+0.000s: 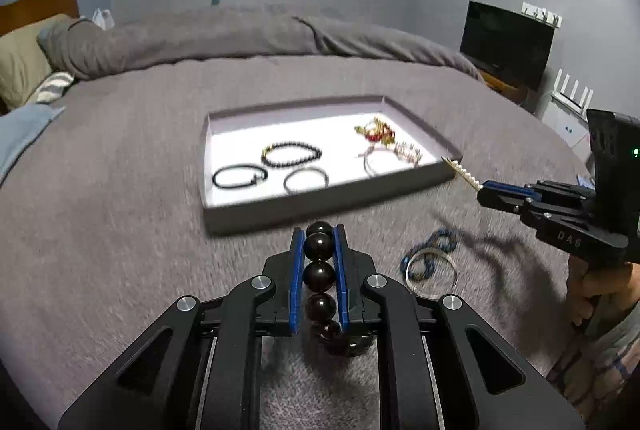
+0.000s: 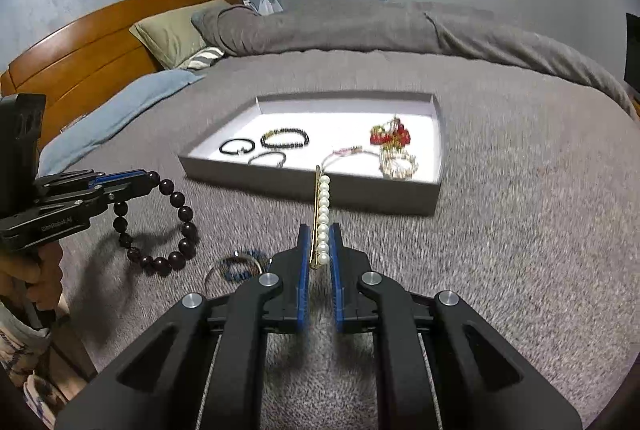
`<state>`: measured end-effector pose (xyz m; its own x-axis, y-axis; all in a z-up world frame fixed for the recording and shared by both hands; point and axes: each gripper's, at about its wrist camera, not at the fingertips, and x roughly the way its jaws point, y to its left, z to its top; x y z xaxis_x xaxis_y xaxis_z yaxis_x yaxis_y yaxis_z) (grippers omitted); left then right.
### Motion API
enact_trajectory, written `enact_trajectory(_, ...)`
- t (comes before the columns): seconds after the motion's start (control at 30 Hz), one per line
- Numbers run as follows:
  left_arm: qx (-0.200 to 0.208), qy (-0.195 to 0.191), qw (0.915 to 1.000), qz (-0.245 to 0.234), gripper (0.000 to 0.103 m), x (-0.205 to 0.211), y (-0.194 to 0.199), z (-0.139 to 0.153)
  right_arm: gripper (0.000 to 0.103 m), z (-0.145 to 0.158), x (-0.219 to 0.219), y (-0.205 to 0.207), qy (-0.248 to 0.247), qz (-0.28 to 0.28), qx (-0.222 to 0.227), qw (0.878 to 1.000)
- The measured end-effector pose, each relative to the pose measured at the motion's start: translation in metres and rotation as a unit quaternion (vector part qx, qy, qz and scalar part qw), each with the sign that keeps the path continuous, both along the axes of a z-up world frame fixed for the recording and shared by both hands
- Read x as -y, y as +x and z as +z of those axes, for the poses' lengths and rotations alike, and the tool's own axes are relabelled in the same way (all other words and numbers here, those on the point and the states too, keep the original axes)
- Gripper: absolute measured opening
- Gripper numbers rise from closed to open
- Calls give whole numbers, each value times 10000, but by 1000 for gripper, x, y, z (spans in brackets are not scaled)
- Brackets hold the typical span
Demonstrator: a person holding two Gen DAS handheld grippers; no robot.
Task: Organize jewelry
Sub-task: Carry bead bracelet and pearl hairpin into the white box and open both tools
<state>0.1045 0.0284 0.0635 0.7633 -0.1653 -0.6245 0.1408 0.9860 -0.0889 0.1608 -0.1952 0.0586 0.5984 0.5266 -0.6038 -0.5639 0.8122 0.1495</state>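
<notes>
Left gripper (image 2: 154, 177) at 9 o'clock in the right wrist view: jaws pinched on a dark bead bracelet (image 2: 160, 226), whose loop hangs free below the tips, its low beads near or just touching the grey bedspread (image 2: 520, 230); cannot tell which. In its own view the beads sit stacked between the blue pads (image 1: 297, 270). At 6 o'clock of the right view, loose on the cover, lie a silver bangle (image 2: 236, 266) and a blue bead strand (image 2: 250, 264), overlapping, not yet collected. Centre: right gripper (image 2: 319, 262) clamped narrow on the base of a pearl hair clip (image 2: 322, 214), which projects forward toward 12 o'clock, its tip over the near wall of the tray (image 2: 304, 186). Tray holds black bands (image 2: 237, 146) and a black bead bracelet (image 2: 285, 137) on its left half, a red-and-gold cluster (image 2: 390, 134) and pale pieces (image 2: 398, 164) on its right. Judgement: the step in hand is carrying both pieces into the tray. To do it well, lift each clear of the near wall before moving in, since the hanging loop could snag the rim; release low to avoid bounce. Open floor lies at tray centre and far edge, 12 o'clock; the bracelet suits the left group, the clip the bare middle. Grippers well apart, room to move both. Right of tray, 3 o'clock: bare bedspread only.
</notes>
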Motion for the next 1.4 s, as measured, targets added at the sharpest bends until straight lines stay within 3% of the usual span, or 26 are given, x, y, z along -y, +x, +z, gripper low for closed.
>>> enact_trajectory(0.4,492,-14,9988,50,15,-1,23,45,9,30,-10,29,124,65,282,9995)
enact_trajectory(0.67,769,9,9970,-30,15,8,47,69,9,34,-23,57,218,136,295,9992)
enact_trajectory(1.13,826,126,9965,-100,15,24,100,59,9,19,-45,109,270,279,29,9992)
enact_trajectory(1.4,681,293,9972,39,15,10,145,43,9,5,-63,138,-46,353,-254,9990)
